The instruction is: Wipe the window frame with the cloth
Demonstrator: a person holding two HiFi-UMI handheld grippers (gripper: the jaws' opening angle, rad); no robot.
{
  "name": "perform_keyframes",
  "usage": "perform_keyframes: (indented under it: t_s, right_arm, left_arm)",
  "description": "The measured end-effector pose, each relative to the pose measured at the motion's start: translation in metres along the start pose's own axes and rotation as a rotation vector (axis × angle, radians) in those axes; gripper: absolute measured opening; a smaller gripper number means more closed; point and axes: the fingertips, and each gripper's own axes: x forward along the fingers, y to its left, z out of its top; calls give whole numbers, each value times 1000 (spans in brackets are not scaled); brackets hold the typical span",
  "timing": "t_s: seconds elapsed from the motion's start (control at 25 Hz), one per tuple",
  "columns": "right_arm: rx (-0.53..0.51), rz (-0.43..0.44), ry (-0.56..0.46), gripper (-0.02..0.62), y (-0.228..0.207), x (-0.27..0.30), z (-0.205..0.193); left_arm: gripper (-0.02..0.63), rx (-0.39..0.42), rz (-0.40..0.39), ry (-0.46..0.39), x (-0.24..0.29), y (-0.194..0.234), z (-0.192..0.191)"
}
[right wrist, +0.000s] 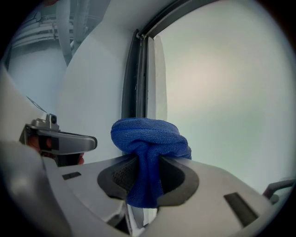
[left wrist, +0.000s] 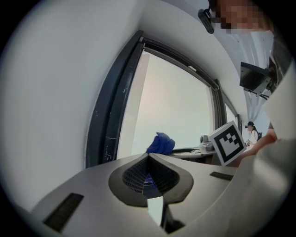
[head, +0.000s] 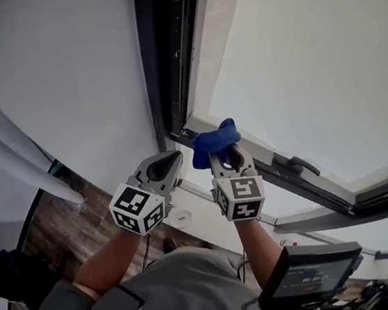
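Observation:
A bunched blue cloth (head: 215, 140) (right wrist: 149, 136) is pinched in my right gripper (head: 218, 152) (right wrist: 147, 158), which is shut on it. The cloth sits at the lower left corner of the dark window frame (head: 177, 78) (right wrist: 135, 78), against the frame's bottom rail; contact is hidden by the cloth. My left gripper (head: 177, 158) (left wrist: 148, 156) is shut and empty, just left of and below the cloth, near the frame's upright. In the left gripper view the cloth (left wrist: 161, 143) shows beyond the jaw tips, with the right gripper's marker cube (left wrist: 227, 143) beside it.
A dark window handle (head: 295, 163) lies on the bottom rail, right of the cloth. White wall (head: 66, 51) flanks the frame on the left. A screen on a stand (head: 310, 269) is at lower right, and a wooden floor (head: 65, 230) lies below.

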Motion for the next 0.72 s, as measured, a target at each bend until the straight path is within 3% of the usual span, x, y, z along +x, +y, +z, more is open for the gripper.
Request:
perform_keyframes:
  t_s: [0.36,0.72]
  right_arm:
    - [58,-184,-67,129,-78,-103,13]
    - [86,-286,-117,127,-134,-184,20]
  left_arm:
    - [8,58,-135,9,44,-65,8]
    - [8,104,-219,-4,72,-131,24]
